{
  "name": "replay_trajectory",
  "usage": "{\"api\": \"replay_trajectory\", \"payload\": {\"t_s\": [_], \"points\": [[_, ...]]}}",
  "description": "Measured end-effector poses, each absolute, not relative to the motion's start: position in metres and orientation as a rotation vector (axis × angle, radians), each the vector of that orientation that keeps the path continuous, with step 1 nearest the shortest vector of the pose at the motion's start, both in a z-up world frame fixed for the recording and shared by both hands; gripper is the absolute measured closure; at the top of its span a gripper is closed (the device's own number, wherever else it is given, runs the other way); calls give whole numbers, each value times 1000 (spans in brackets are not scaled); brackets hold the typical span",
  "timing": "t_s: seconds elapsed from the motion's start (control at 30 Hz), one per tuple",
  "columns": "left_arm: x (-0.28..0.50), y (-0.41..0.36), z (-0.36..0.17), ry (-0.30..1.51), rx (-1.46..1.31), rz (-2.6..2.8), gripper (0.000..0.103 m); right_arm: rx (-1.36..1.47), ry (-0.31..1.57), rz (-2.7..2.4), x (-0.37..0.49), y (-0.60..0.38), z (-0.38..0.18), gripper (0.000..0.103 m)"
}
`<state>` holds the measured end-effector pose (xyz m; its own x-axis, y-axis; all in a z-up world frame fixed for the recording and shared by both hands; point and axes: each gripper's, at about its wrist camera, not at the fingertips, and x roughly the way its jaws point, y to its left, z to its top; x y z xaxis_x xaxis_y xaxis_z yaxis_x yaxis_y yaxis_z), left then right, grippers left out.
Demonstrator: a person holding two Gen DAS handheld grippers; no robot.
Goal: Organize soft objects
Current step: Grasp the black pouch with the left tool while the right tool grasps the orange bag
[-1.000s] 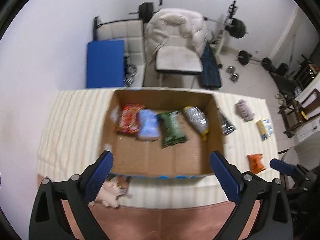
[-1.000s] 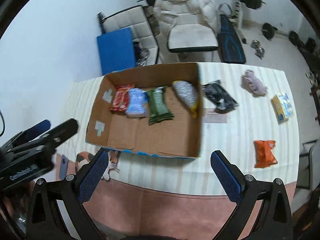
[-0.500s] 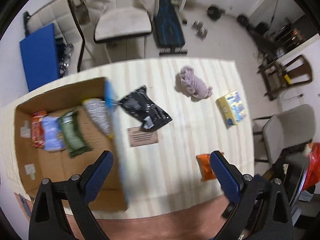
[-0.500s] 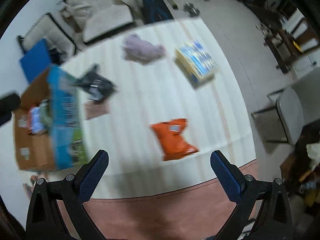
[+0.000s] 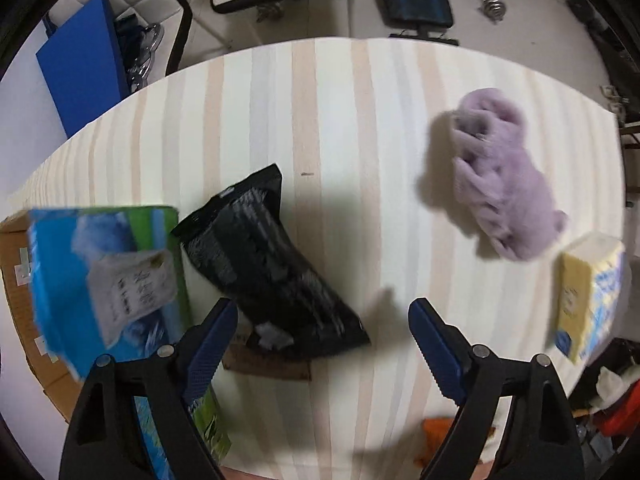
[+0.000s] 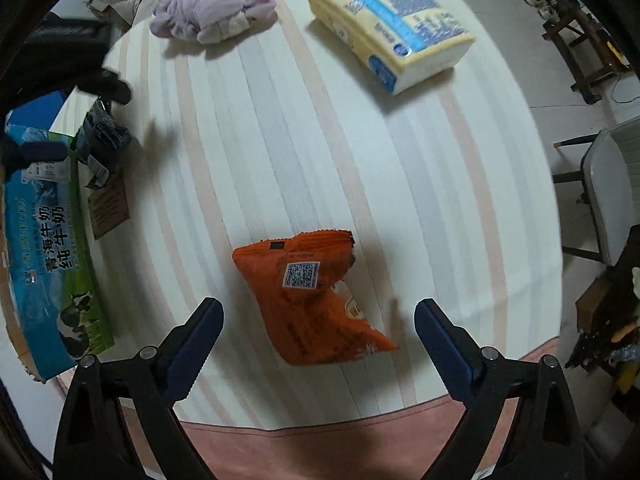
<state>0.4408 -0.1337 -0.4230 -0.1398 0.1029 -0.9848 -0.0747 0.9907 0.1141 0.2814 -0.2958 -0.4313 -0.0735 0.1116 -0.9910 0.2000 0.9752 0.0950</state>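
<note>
Orange snack packet lying flat on the striped table, near its front edge, directly ahead of and between the fingers of the right gripper. Black packet lying just beside the printed wall of the cardboard box, its lower end over a brown card, ahead of the left gripper. Further out: a purple plush toy and a yellow-and-blue pack of tissues, both well apart from the box.

Risks, as judged from this layout. The orange packet is puffed and slick; a pinch taken on its bulging middle could squeeze it out of the fingers, and a pinch too low could drag it toward the table edge, where it might slide off. On the other side, the black packet sits so close to the box wall that the left finger may strike or snag the wall, or lift the card along with the packet. Motion blur in the left view leaves the exact gap to the box uncertain.

Both grippers stand wide open. Neither holds or touches anything; each pair of blue fingers hangs above the table with its packet in the gap ahead.
</note>
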Motion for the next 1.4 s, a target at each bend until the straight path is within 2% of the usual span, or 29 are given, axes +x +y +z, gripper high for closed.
{"api": "replay_trajectory", "payload": {"t_s": [0.23, 0.27, 0.3, 0.33, 0.37, 0.4, 0.47, 0.57, 0.83, 0.93, 1.03, 1.1, 1.17, 1.4], "points": [[446, -120, -447, 1728, 17, 241, 16, 242, 1670, -39, 284, -292, -451, 5], [445, -119, -447, 1723, 16, 236, 18, 236, 1671, -36, 284, -295, -454, 10], [443, -119, -445, 1710, 26, 228, 24, 228, 1673, -35, 285, -295, -456, 17], [441, -120, -443, 1695, 43, 225, 29, 219, 1682, -36, 285, -294, -460, 21], [438, -119, -440, 1679, 63, 223, 40, 208, 1691, -37, 285, -293, -463, 27], [433, -121, -436, 1658, 90, 199, 46, 197, 1698, -39, 285, -291, -465, 37], [425, -124, -432, 1649, 113, 157, 52, 205, 1695, -39, 281, -294, -467, 38], [398, -137, -430, 1638, 155, 71, 53, 194, 1693, -51, 273, -303, -465, 43], [308, -174, -431, 1655, 223, -127, 53, 234, 1712, -114, 242, -353, -467, 43], [290, -174, -428, 1687, 171, -164, 53, 251, 1726, -109, 236, -366, -468, 43], [289, -162, -411, 1696, 50, -188, 52, 309, 1726, -80, 233, -374, -467, 37], [294, -151, -397, 1677, -19, -190, 45, 342, 1710, -73, 236, -392, -458, 20], [296, -148, -391, 1651, -6, -174, 32, 352, 1687, -70, 237, -396, -451, 19], [301, -163, -449, 1788, 145, -149, 31, 342, 1703, -85, 236, -389, -453, 19]]}}
